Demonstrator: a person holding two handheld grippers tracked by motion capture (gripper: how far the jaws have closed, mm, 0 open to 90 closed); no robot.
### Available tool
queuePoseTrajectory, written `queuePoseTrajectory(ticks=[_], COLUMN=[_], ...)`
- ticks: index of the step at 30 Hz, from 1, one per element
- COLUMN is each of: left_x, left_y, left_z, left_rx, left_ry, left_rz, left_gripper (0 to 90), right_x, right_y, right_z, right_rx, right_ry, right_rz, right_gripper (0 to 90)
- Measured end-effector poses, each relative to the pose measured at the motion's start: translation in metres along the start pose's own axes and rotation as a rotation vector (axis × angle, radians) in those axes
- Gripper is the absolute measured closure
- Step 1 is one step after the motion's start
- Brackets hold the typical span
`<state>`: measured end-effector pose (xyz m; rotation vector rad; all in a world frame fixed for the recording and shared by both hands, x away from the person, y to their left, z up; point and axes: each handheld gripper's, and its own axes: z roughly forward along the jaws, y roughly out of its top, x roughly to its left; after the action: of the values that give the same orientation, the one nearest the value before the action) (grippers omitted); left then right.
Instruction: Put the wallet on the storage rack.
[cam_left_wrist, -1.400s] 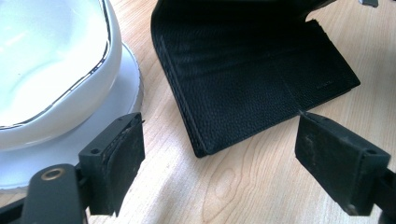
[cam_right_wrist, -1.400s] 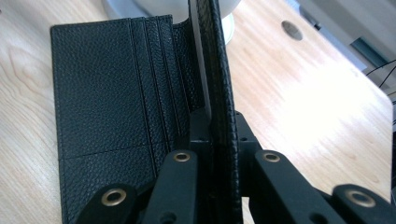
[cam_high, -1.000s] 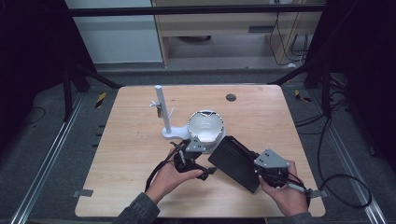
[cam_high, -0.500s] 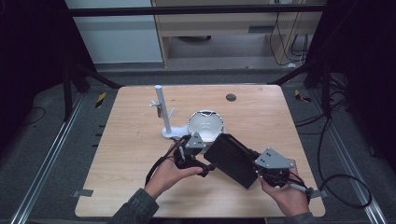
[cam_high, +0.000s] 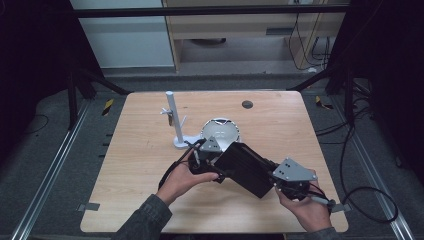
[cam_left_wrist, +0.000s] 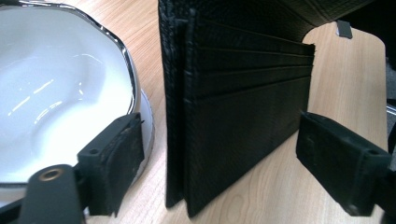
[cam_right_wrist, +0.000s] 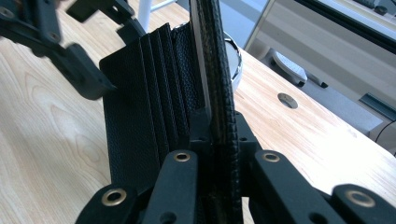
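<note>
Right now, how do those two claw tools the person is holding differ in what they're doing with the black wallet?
The right gripper is shut on one flap of the wallet, pinching its edge. The left gripper is open, its jaws standing wide on either side of the card-slot panel without squeezing it. The left gripper sits beside the white bowl; the right gripper is at the wallet's far end. Both are black, hand-held, two-jawed.

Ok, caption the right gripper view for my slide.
Right gripper clamps one flap of an open black wallet while the left gripper reaches in.
</note>
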<state>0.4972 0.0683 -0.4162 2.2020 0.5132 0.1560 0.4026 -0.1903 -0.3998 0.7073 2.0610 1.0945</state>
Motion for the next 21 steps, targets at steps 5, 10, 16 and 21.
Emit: queuePoseTrajectory(ticks=[5,10,16,21], left_x=[0.003,0.002,-0.006,-0.017], left_y=[0.009,0.016,0.024,0.04], left_z=[0.002,-0.004,-0.019,-0.033], left_rx=[0.011,0.023,0.062,0.086], left_ry=[-0.043,-0.052,-0.098,-0.086], left_rz=[0.025,0.036,0.023,0.05], left_gripper=[25.4,56.3,77.1,80.4], right_x=[-0.001,0.0,0.004,0.008], right_y=[0.002,-0.002,-0.011,-0.018], right_z=[-0.003,-0.002,-0.004,-0.007], right_rx=[-0.027,-0.024,-0.042,-0.063], right_ry=[0.013,0.026,0.047,0.05], right_rz=[0.012,0.005,0.005,0.017], right_gripper=[83.7,83.6,83.0,81.0])
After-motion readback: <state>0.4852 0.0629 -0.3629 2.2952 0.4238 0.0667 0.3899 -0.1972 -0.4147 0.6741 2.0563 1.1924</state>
